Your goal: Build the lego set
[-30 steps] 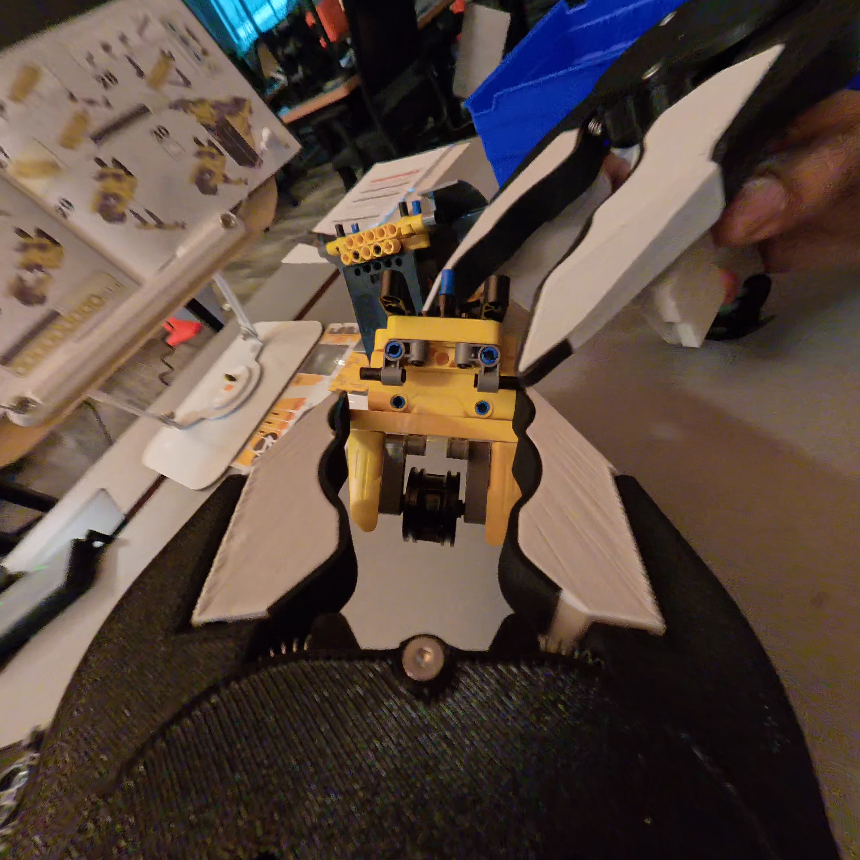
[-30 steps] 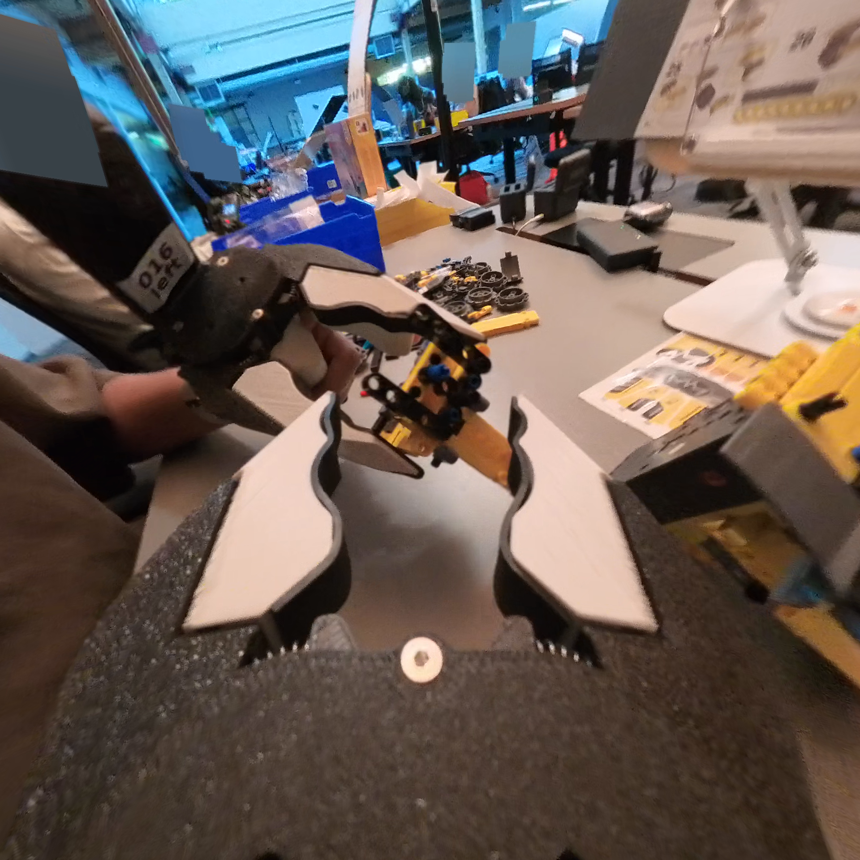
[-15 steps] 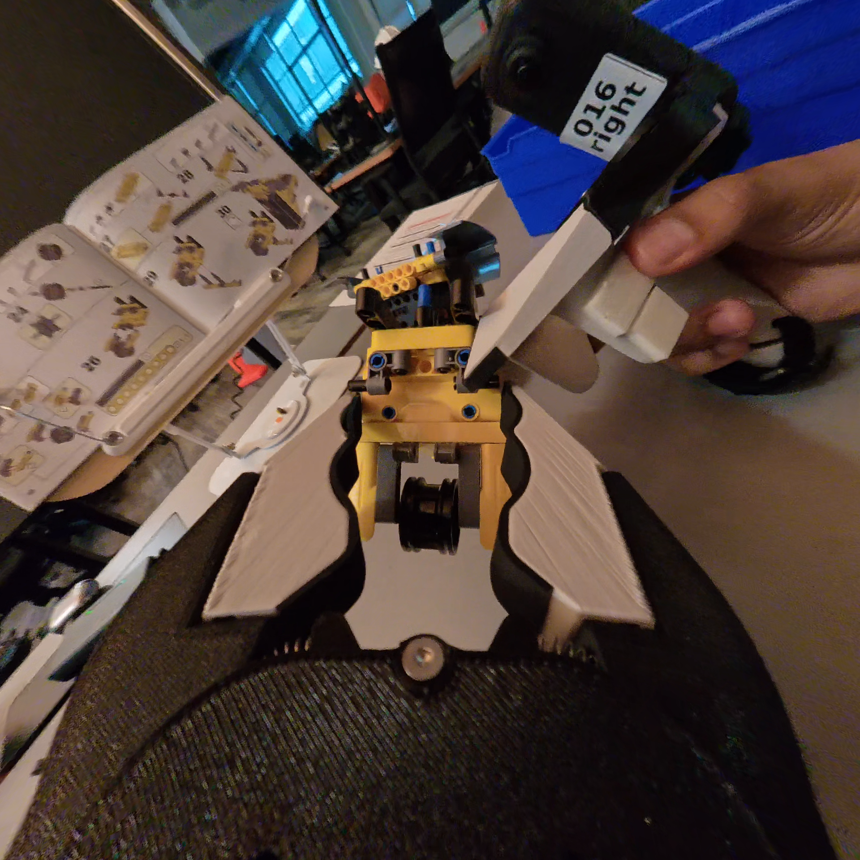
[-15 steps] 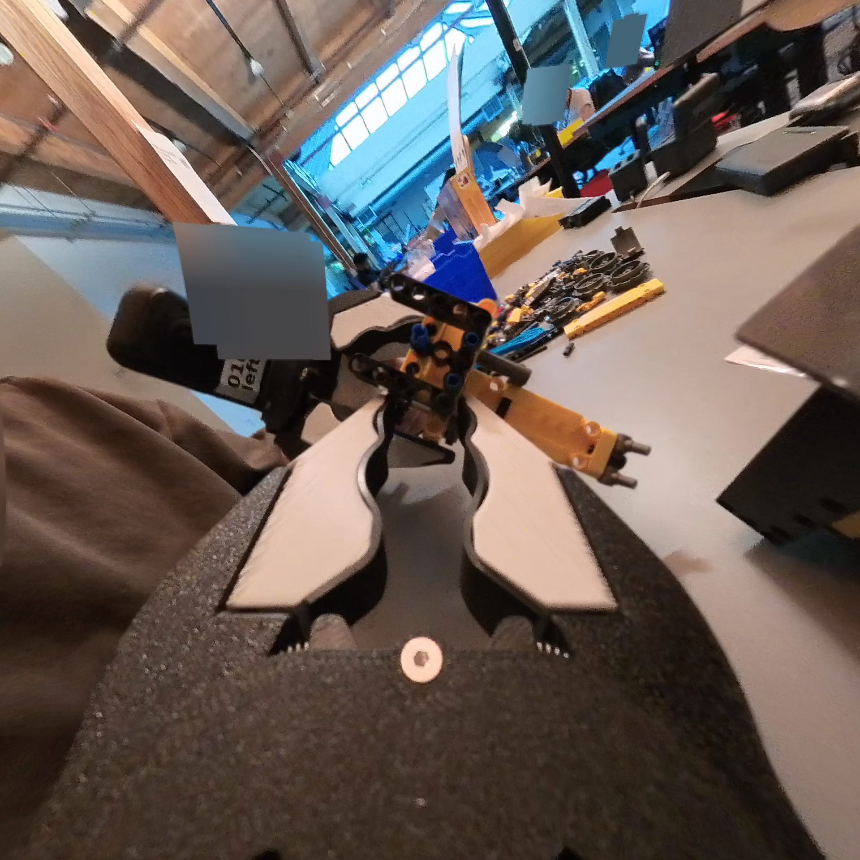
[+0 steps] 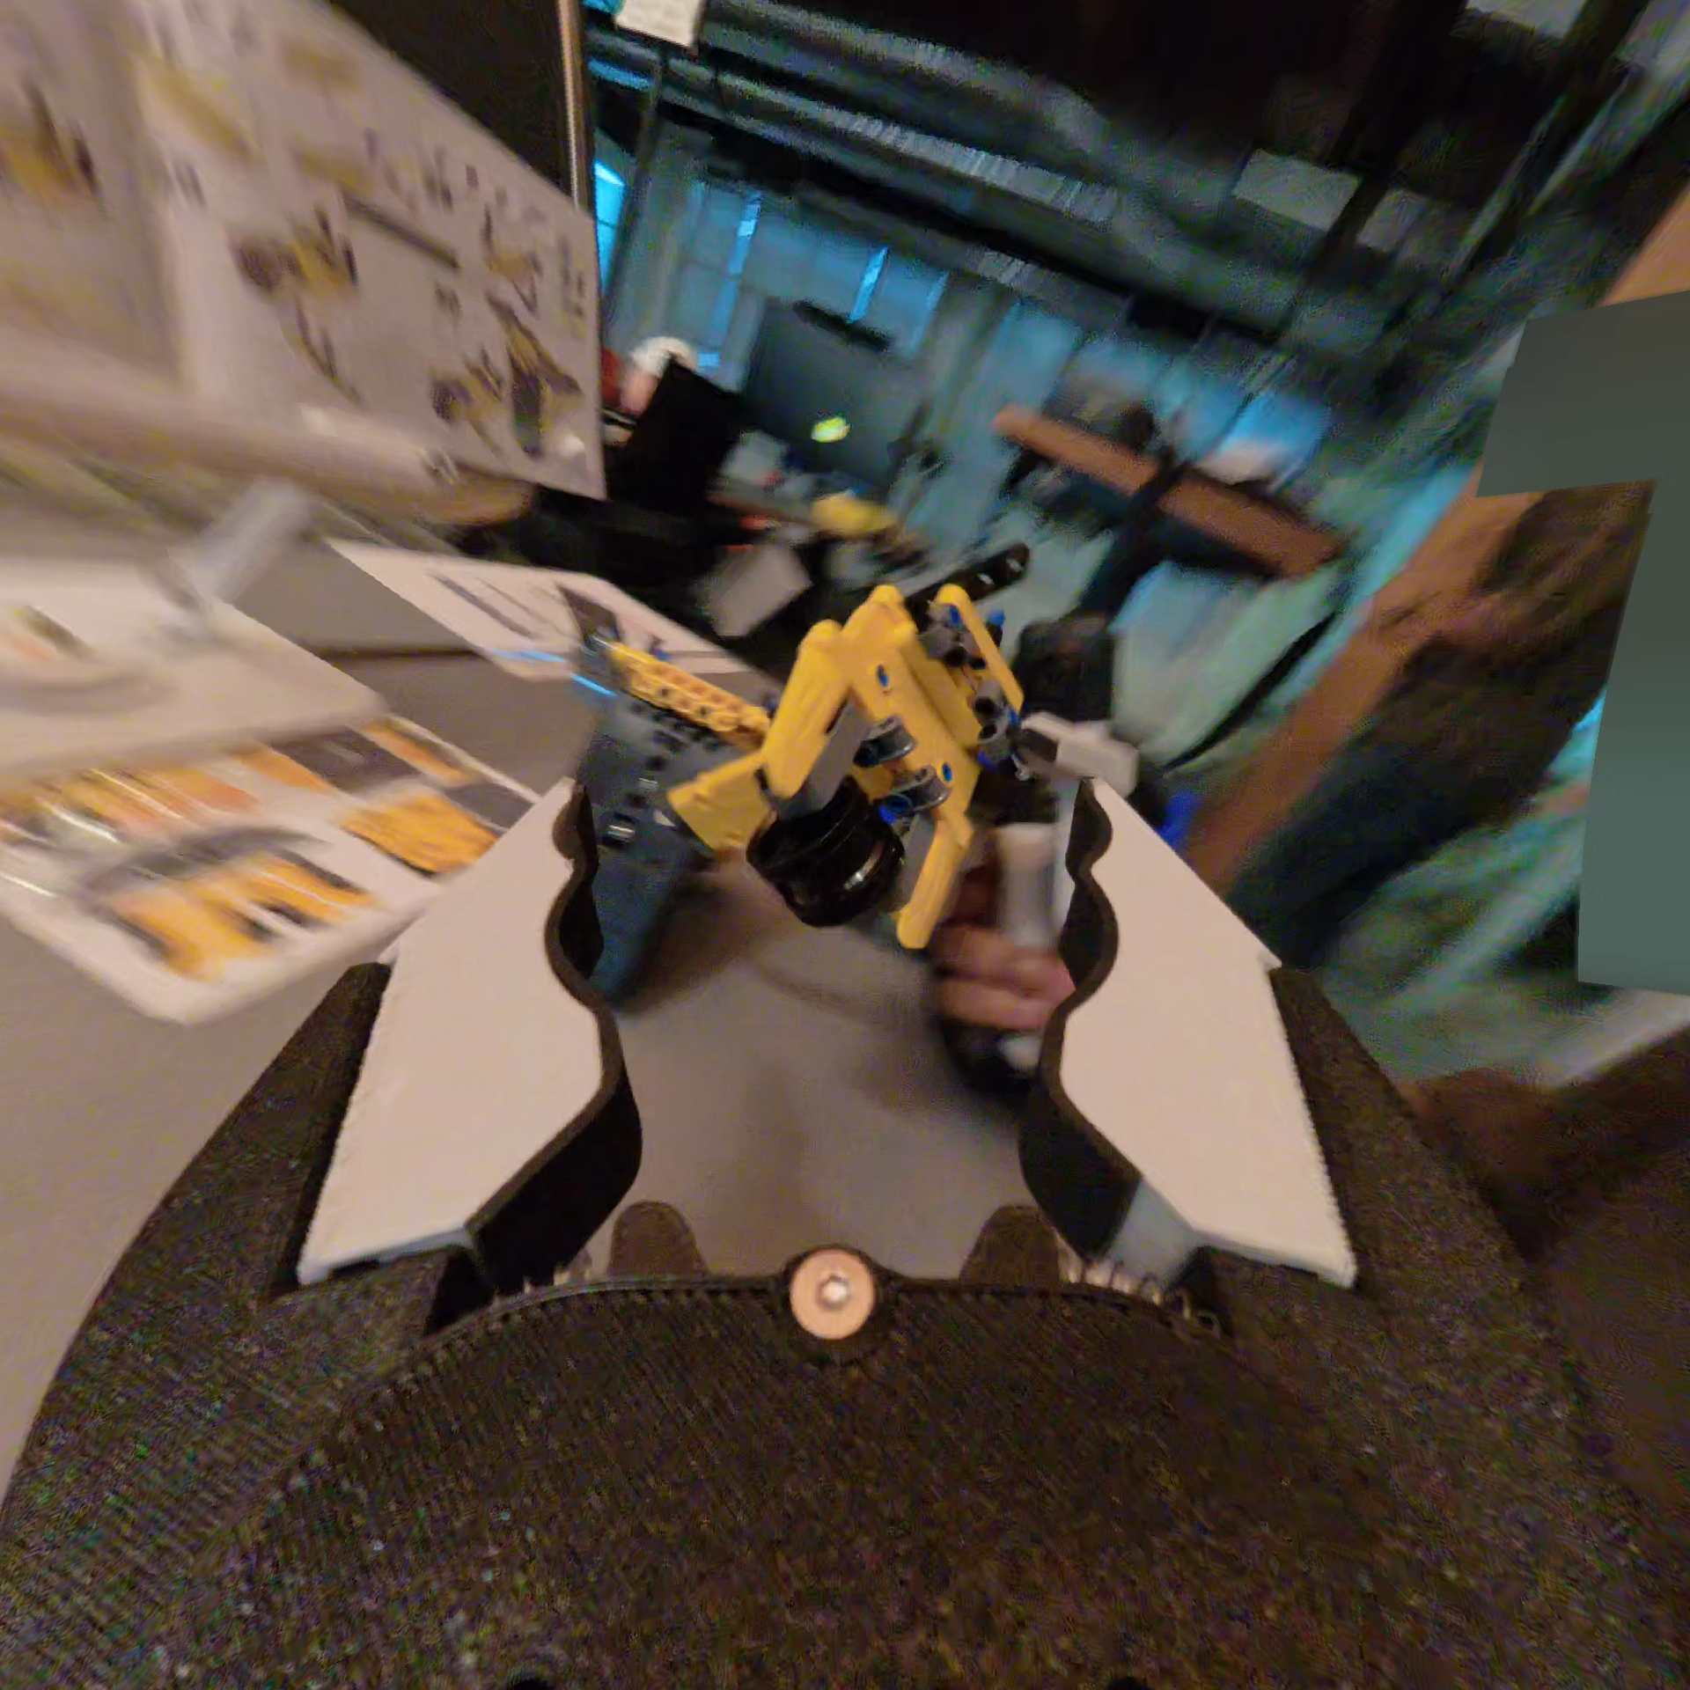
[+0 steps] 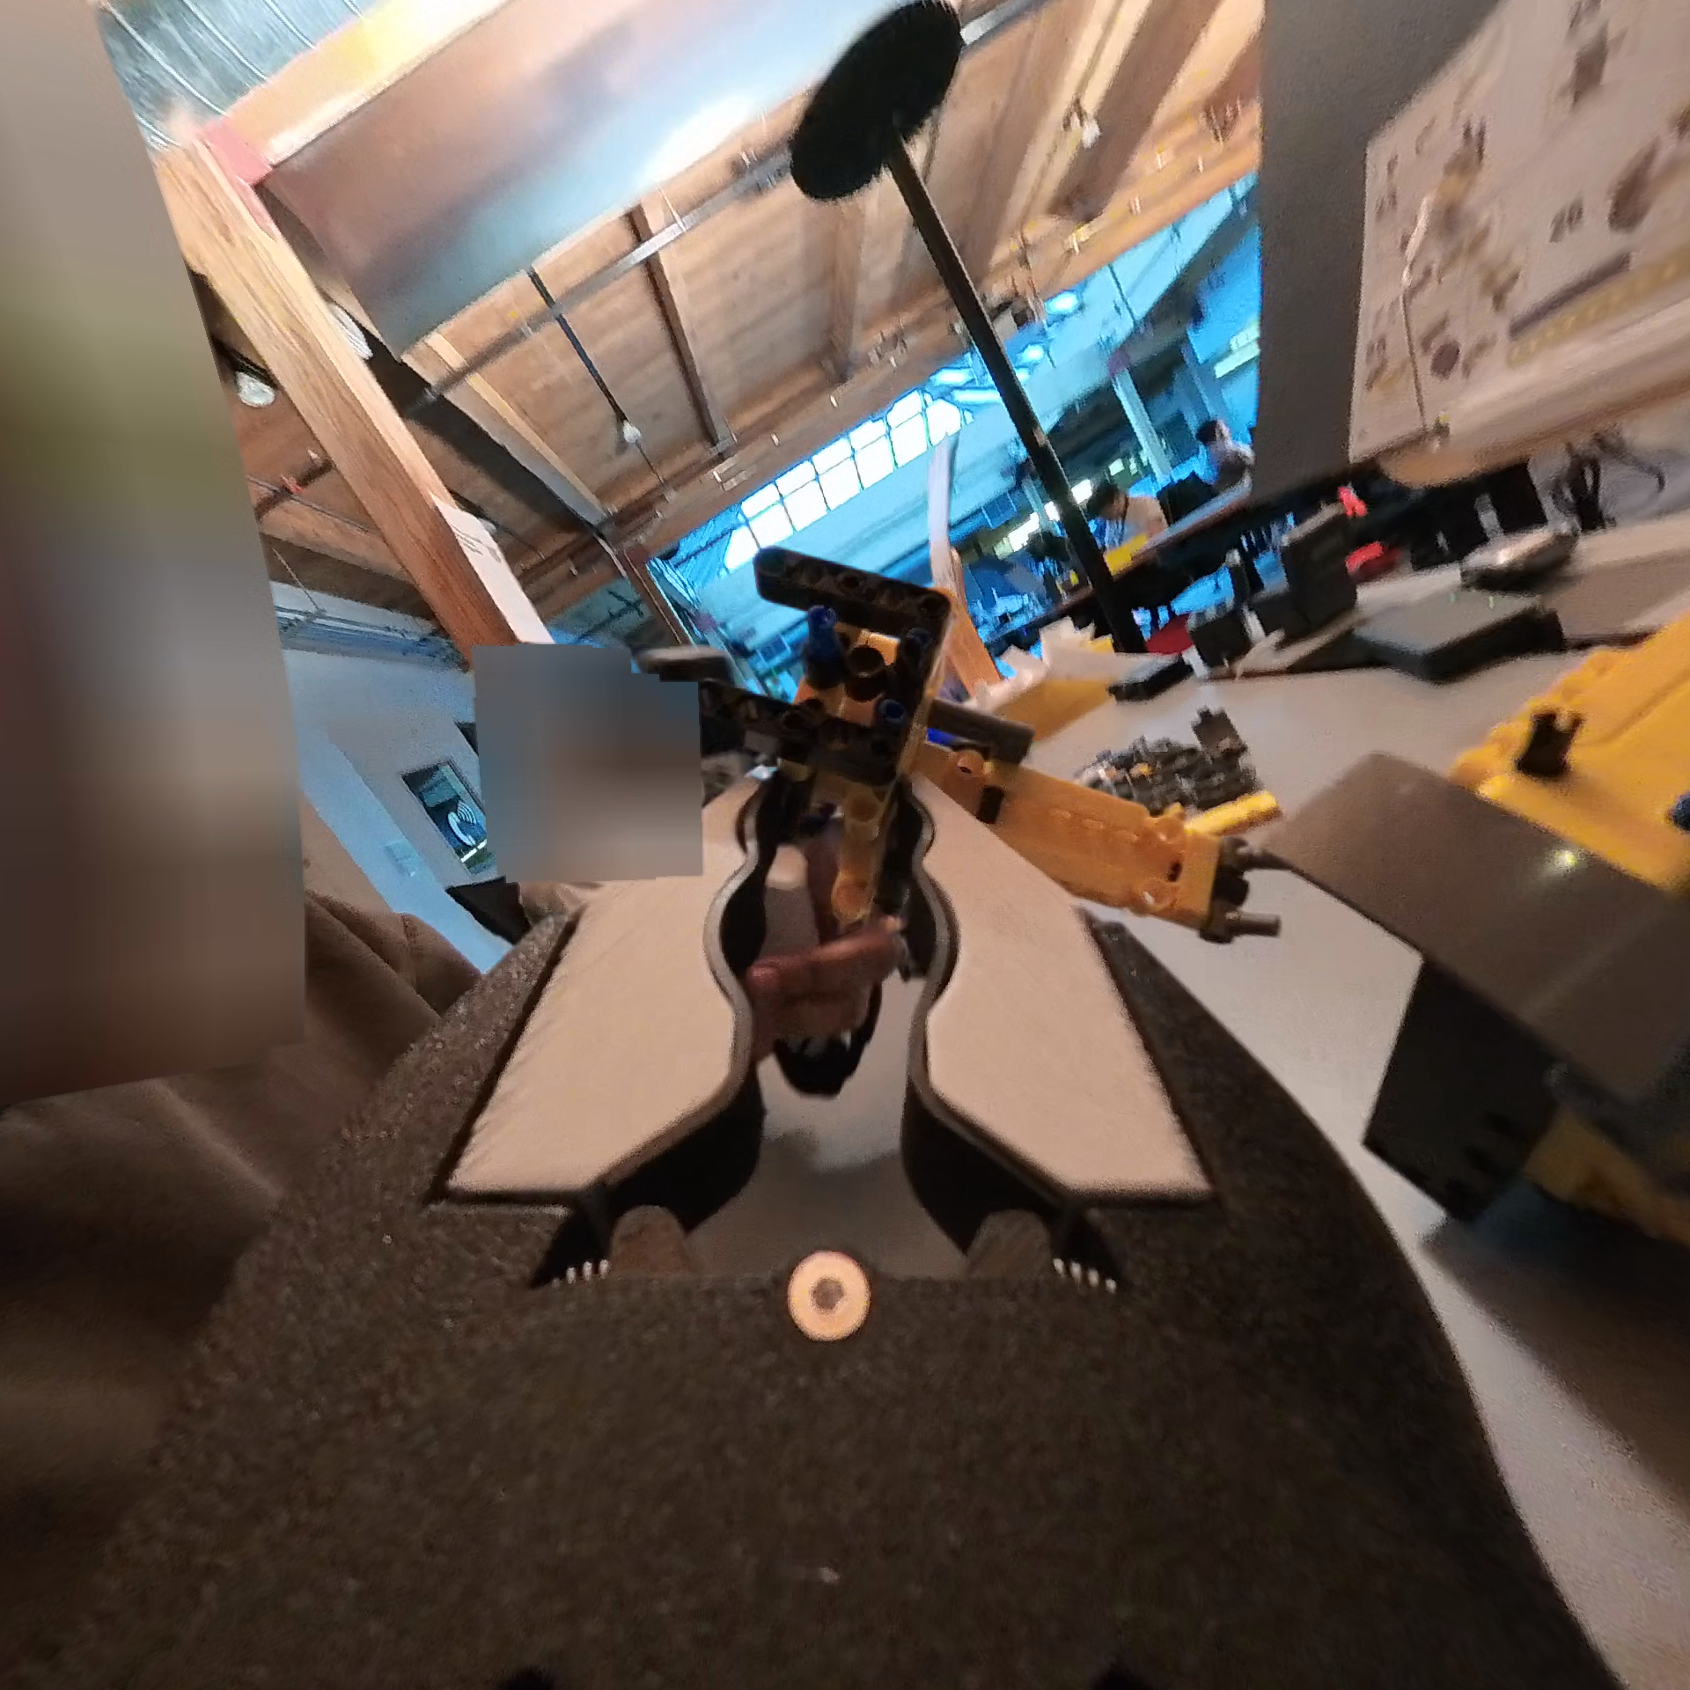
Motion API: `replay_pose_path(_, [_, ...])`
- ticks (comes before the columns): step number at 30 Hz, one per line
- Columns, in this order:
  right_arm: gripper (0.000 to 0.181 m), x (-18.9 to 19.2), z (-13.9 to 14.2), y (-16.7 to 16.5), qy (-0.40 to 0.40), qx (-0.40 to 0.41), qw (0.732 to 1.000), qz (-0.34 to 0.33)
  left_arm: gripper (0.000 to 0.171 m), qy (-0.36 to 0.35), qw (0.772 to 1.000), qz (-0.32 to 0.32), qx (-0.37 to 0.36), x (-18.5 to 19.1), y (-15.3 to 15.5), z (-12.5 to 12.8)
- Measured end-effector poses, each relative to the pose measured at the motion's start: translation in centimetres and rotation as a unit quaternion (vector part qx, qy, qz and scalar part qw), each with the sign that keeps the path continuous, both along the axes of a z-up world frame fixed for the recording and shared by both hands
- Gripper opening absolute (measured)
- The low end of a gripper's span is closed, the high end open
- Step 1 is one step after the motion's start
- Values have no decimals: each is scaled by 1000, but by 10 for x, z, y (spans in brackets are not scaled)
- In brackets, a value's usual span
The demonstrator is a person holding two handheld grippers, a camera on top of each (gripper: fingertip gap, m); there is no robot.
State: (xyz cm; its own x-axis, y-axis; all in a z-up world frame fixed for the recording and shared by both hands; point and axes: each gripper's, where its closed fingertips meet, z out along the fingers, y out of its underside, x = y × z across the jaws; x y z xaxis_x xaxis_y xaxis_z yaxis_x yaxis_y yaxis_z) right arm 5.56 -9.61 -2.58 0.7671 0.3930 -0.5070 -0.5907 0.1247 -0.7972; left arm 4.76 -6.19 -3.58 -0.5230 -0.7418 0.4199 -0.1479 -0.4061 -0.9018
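A small yellow and black brick assembly with a black wheel is up in the air above the grey table. My right gripper is shut on its black and yellow end, and its long yellow arm sticks out to the right. In the left wrist view the assembly hangs tilted just beyond my left gripper, which is open and empty, its fingers apart from it. A hand holds the right gripper behind the assembly.
A larger dark grey and yellow model stands on the table at the right; it also shows in the left wrist view. An instruction booklet sits on a stand. A leaflet and loose parts lie on the table. The grippers' ends are close to 5 cm from one another.
My left gripper has opened and let go of the assembly. My right gripper now holds it alone and has tilted it upward. Both views have swung up.
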Motion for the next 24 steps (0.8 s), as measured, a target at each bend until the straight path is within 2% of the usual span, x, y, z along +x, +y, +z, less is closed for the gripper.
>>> replay_pose_path(1, [23, -2, 6, -2, -7, 18, 1000, -2, 98, 29, 995, -40, -89, 0, -1, 2])
replay_pose_path(3, [26, -10, 12, -4, -24, 42, 999, -2, 100, 73, 966, -119, -216, -1, -5, 2])
replay_pose_path(5, [25, -18, 14, -2, -36, 51, 998, 1, 97, 83, 946, -154, -272, -2, -7, 1])
replay_pose_path(7, [24, -27, 13, 1, -41, 54, 998, 10, 83, 72, 945, -172, -270, -6, -13, 1])
replay_pose_path(9, [24, -33, 9, 5, -39, 47, 998, 22, 56, 55, 952, -181, -241, -11, -20, 2])
replay_pose_path(12, [25, -34, 6, 8, -33, 42, 998, 24, 39, 26, 970, -155, -183, -13, -20, 2])
replay_pose_path(15, [23, -33, 4, 8, -35, 36, 998, 24, 38, 14, 981, -139, -136, -13, -20, -1])
replay_pose_path(20, [23, -34, 3, 8, -47, 30, 998, 23, 37, 12, 982, -139, -129, -13, -18, -2])
replay_pose_path(24, [24, -35, 1, 8, -94, 19, 995, -2, 36, 13, 981, -141, -131, -13, -17, -1])
